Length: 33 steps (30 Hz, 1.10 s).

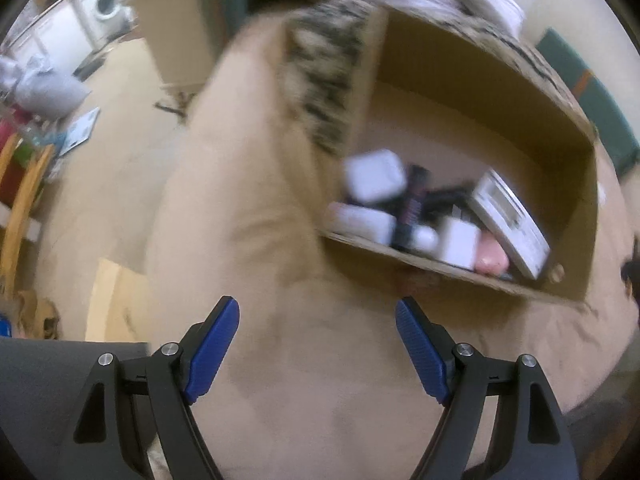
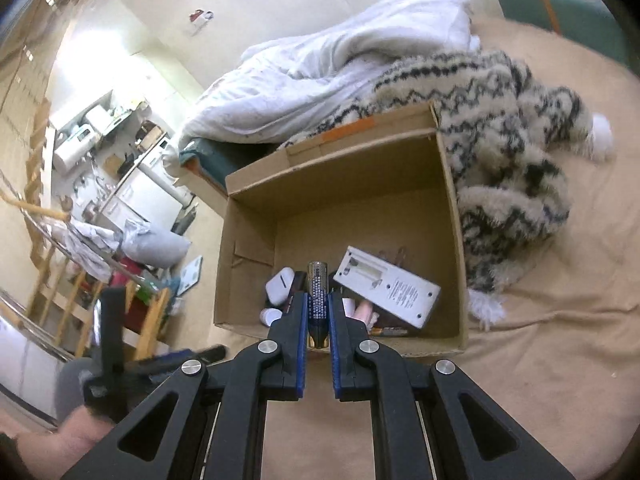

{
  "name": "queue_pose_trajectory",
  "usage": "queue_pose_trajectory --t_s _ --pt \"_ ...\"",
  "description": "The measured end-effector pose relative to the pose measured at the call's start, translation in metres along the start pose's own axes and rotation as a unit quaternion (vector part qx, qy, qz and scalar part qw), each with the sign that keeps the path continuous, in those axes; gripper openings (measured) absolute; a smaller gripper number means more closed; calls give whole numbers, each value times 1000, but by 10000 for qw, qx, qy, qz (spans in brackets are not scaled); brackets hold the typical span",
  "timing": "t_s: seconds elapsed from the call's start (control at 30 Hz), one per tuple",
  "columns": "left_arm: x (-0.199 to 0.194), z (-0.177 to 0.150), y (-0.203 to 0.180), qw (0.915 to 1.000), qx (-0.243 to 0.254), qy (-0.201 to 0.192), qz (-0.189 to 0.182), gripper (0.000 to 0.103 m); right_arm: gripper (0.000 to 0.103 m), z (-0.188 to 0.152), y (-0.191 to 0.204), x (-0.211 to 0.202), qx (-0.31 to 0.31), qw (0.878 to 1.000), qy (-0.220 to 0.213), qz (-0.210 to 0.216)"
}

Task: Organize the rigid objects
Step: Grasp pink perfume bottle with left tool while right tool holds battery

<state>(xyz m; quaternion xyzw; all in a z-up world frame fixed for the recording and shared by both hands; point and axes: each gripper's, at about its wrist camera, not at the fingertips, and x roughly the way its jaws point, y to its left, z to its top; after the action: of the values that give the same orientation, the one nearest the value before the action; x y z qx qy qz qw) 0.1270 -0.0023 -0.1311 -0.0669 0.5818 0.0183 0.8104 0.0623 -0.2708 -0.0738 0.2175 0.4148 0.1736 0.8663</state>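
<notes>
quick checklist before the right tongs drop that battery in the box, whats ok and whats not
1. Right tongs clamped on the battery: ok, pads press both its sides.
2. Battery over the cardboard box opening: cannot tell, it lines up in the right wrist view, but height and depth are unclear.
3. Box open at the top: ok, flaps are out of the way.
4. Free floor space in the box: ok, the far half is bare.
5. Left tongs out of the way: ok, open, empty, above the beige cover outside the box.
</notes>
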Motion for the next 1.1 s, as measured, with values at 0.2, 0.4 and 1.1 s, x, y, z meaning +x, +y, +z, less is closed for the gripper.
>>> queue_pose_trajectory --t_s 0.2,0.4,1.1 --pt "48 -17 -62 10000 5 -17 -65 79 11 4 -7 4 177 9997 35 151" --pt "90 -13 -88 9992 187 -15 355 79 11 2 -14 1 327 9992 64 221" --pt "104 -4 -111 9958 775 -172 465 60 11 1 -5 15 140 9995 259 72"
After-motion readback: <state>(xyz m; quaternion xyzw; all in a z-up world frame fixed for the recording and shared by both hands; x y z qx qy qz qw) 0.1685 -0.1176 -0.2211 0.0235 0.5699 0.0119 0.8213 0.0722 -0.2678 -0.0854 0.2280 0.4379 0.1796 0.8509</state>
